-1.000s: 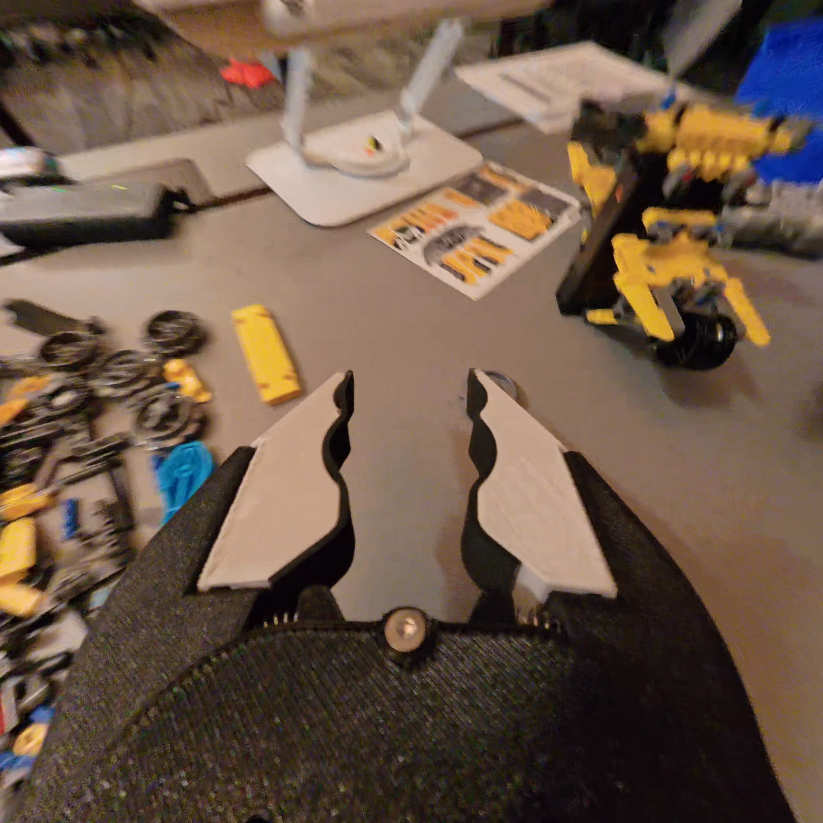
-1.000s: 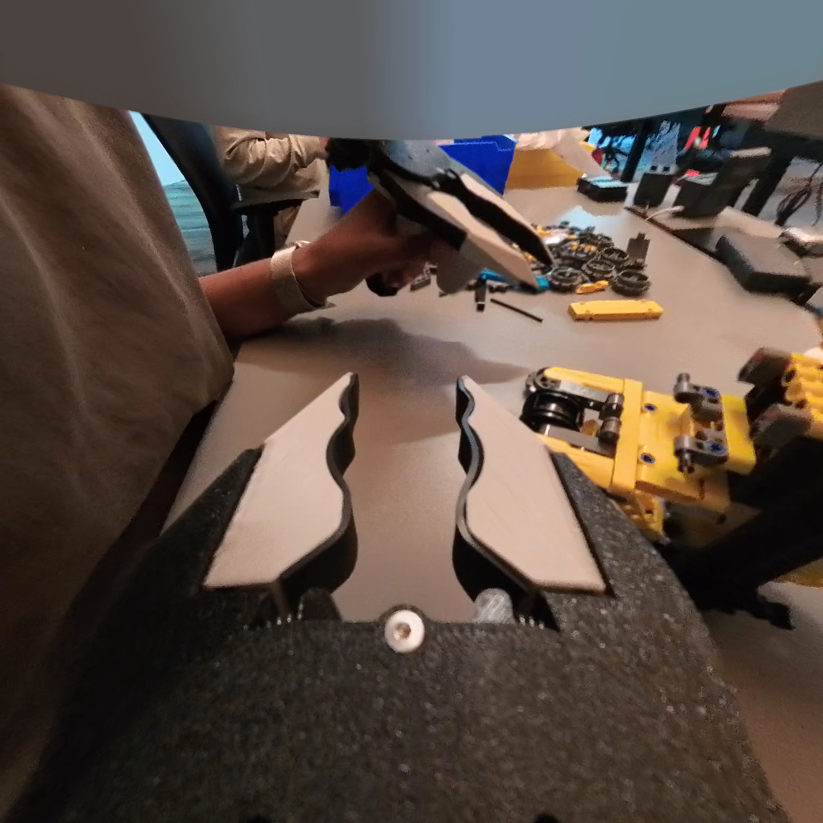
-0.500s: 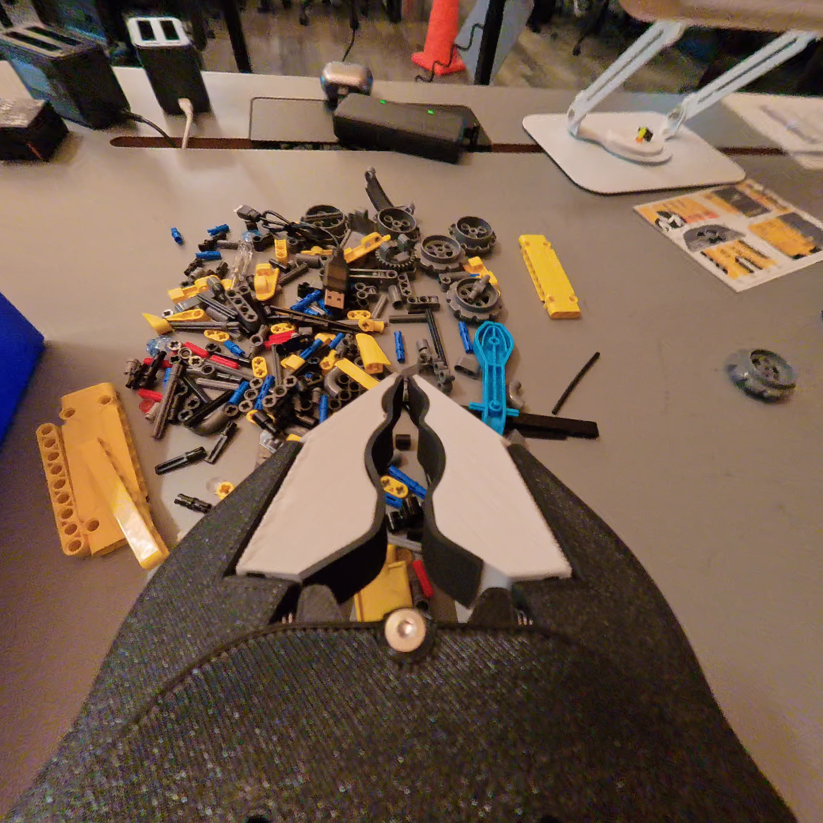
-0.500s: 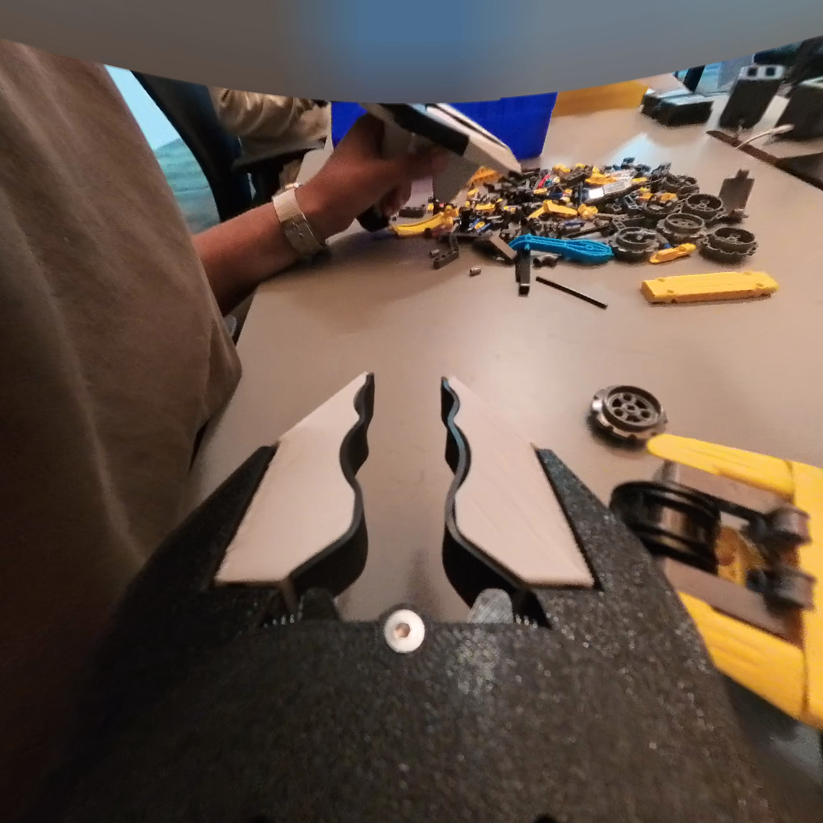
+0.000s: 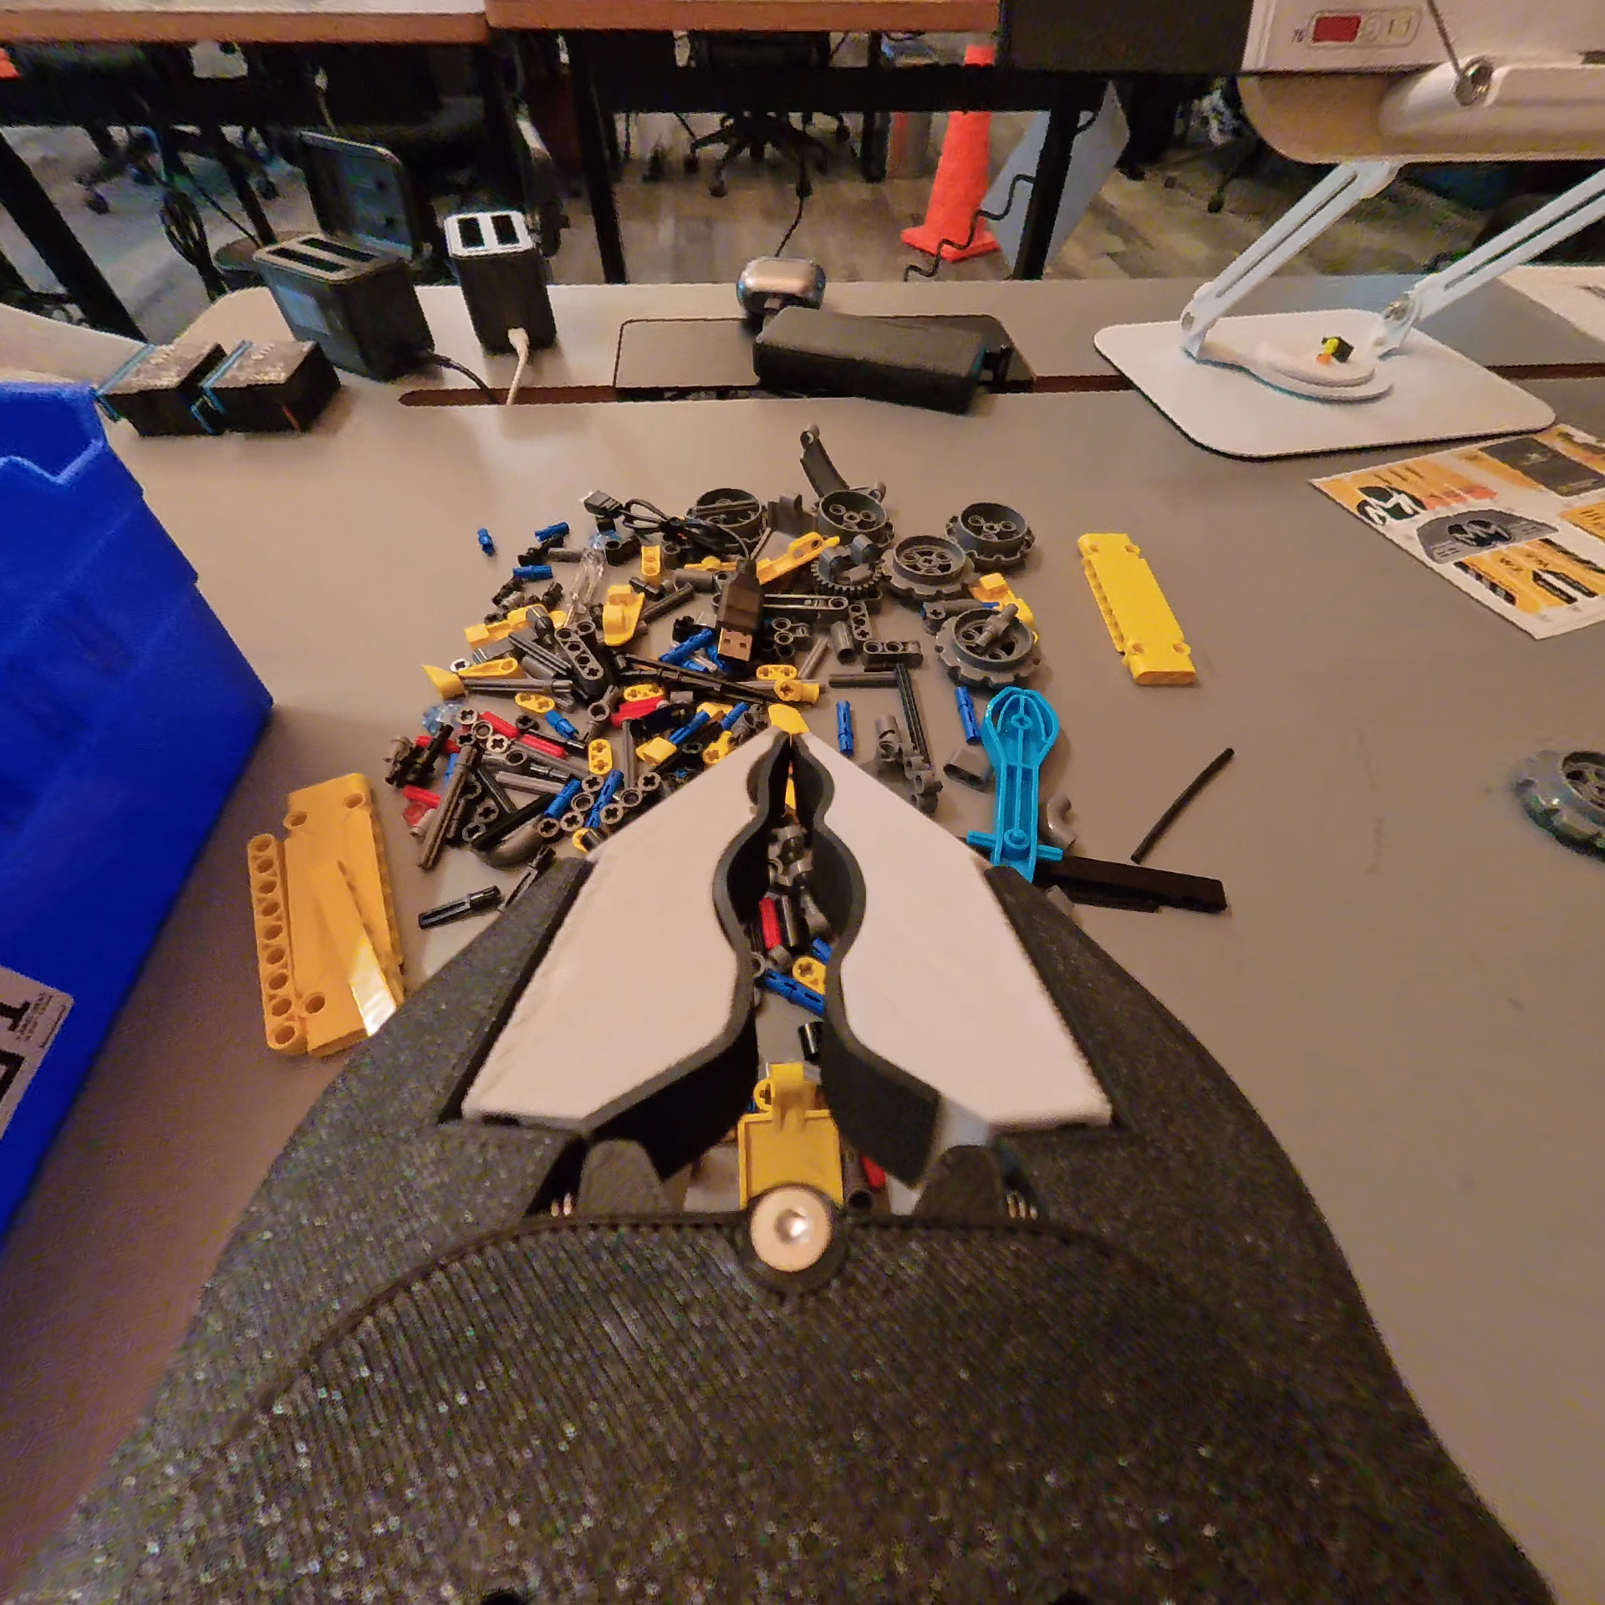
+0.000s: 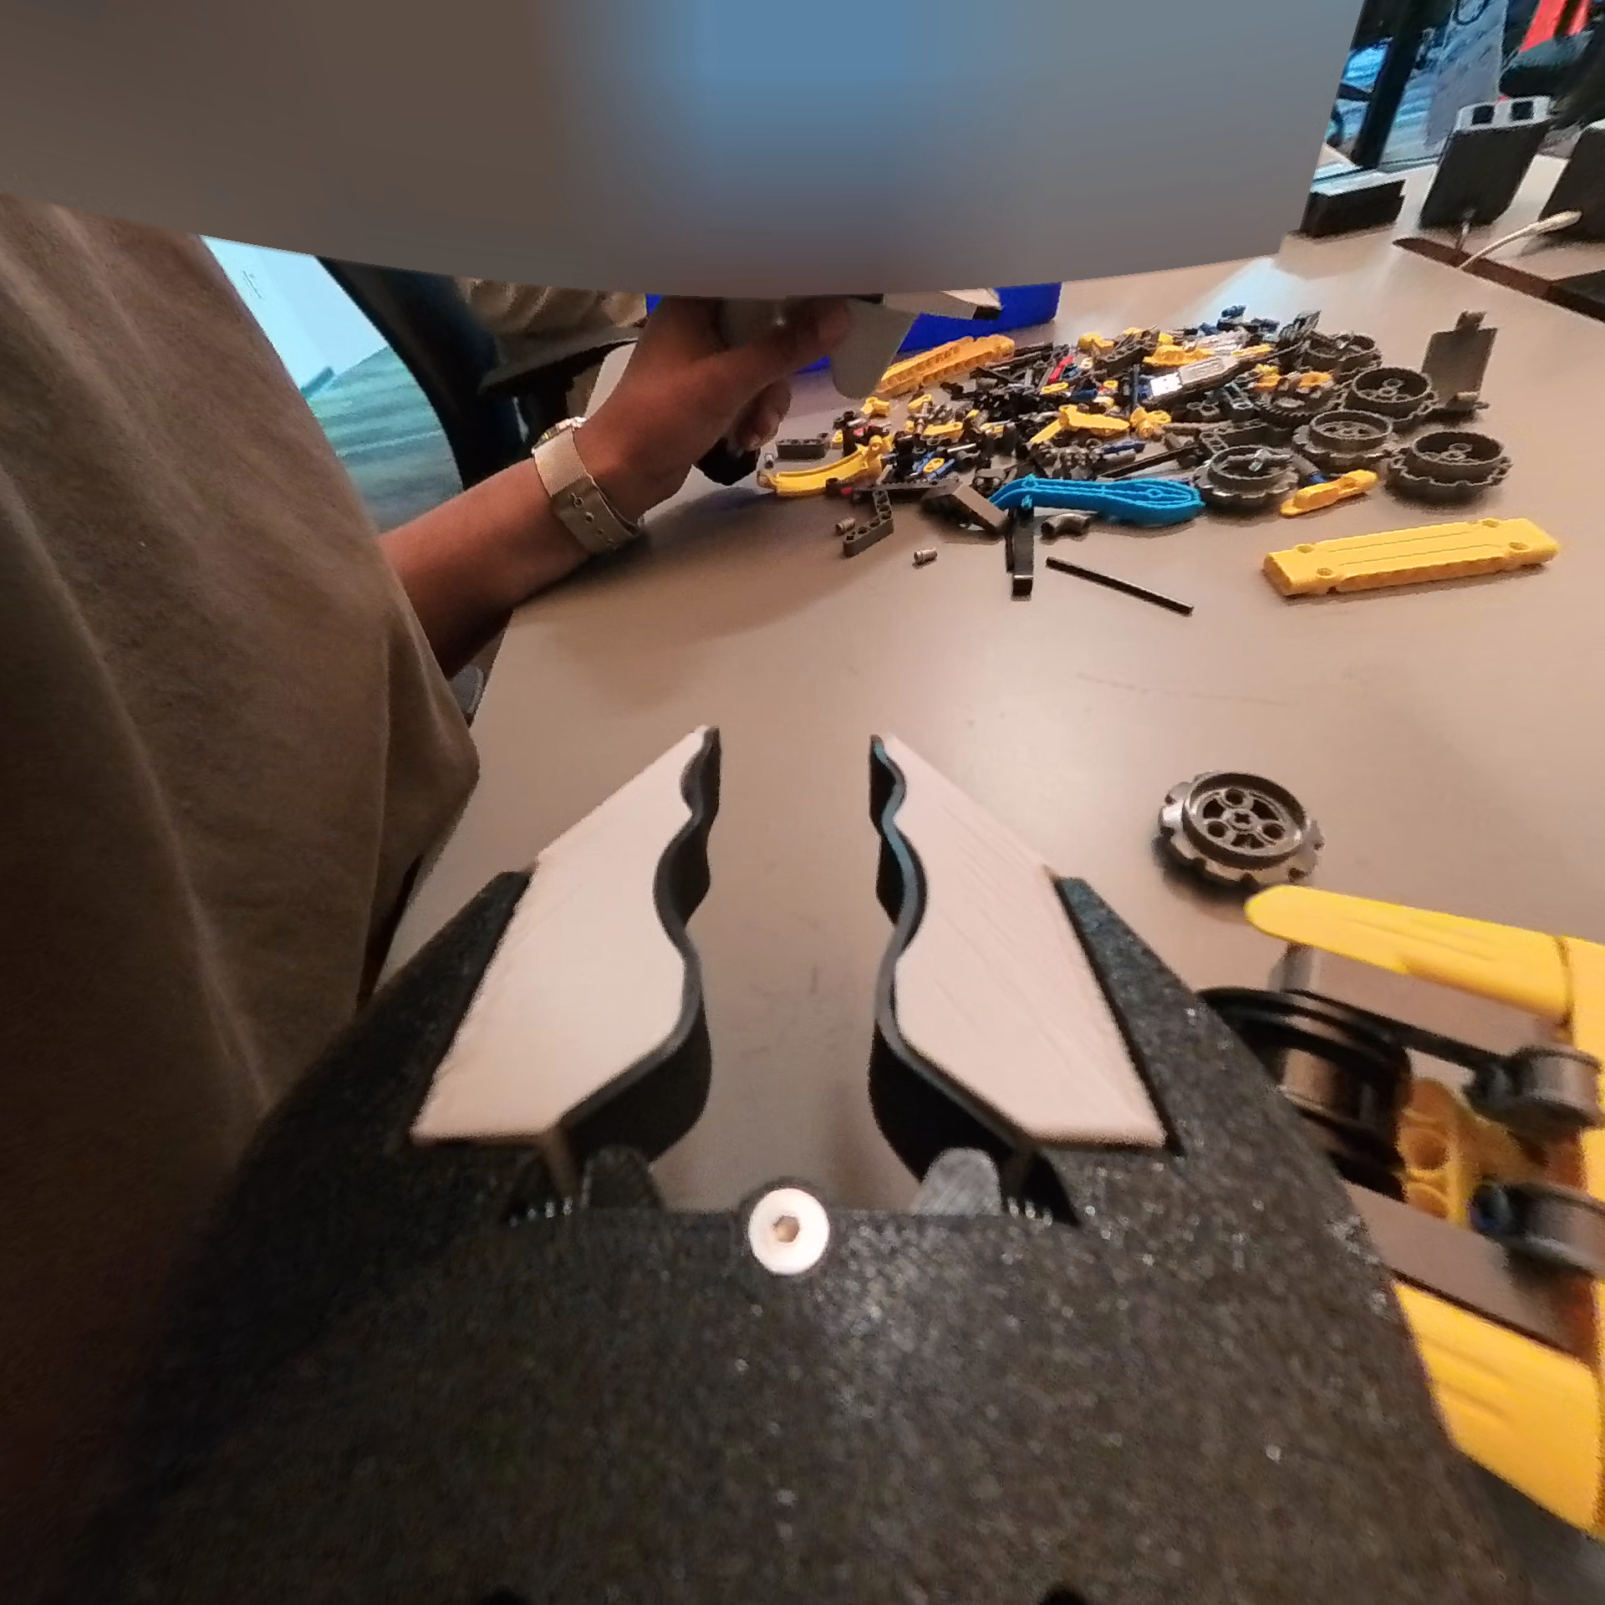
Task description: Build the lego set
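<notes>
The left gripper [image 5: 789, 738] hung over the pile of small building parts [image 5: 695, 686] on the grey table [image 5: 1303, 955], its fingertips pinched together with nothing visibly caught between them. Half a second before, those tips showed a thin gap; 1 second before, they stood wide apart over bare table. A long yellow panel [image 5: 1134, 608] lay at 1 o'clock from the tips, its long axis running toward 11 o'clock. A blue lever-shaped piece [image 5: 1016, 773] lay at 3 o'clock, its broad end pointing to 12. A perforated yellow beam plate [image 5: 321, 912] sat at 8 o'clock, beside a blue bin [image 5: 104, 660].

The right gripper [image 6: 795, 751] hovered over bare table with a moderate gap, empty. A lone grey wheel hub [image 6: 1238, 829] lay at 3 o'clock, and a partly built yellow model [image 6: 1433, 1086] at 4 o'clock.
</notes>
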`<control>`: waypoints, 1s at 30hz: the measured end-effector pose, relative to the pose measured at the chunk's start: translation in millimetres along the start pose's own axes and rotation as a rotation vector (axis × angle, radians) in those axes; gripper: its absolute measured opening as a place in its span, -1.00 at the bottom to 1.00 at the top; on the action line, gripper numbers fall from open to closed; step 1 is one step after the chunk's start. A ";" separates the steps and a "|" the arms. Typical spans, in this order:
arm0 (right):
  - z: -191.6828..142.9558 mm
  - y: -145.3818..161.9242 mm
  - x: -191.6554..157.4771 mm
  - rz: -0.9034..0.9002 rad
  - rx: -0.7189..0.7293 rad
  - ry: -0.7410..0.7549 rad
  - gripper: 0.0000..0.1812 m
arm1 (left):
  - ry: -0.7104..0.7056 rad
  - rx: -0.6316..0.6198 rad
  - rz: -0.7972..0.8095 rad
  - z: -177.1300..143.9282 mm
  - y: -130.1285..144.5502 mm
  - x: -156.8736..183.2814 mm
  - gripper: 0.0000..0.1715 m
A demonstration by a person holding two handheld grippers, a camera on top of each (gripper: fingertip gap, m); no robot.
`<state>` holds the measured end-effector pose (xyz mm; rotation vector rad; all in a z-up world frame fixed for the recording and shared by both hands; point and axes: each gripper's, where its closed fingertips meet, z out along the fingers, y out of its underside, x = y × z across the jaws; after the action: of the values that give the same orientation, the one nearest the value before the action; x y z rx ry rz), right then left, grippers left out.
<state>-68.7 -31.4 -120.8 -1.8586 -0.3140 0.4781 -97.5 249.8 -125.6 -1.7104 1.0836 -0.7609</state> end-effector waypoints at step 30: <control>0.1 16.7 -1.4 -0.098 -0.104 0.068 -0.57 | -0.101 -0.064 -0.029 -12.5 19.8 -66.1 -0.83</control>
<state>-70.2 -37.5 -136.3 -1.9455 -0.3882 0.3365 -142.1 301.8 -140.6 -1.8023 1.0259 -0.6567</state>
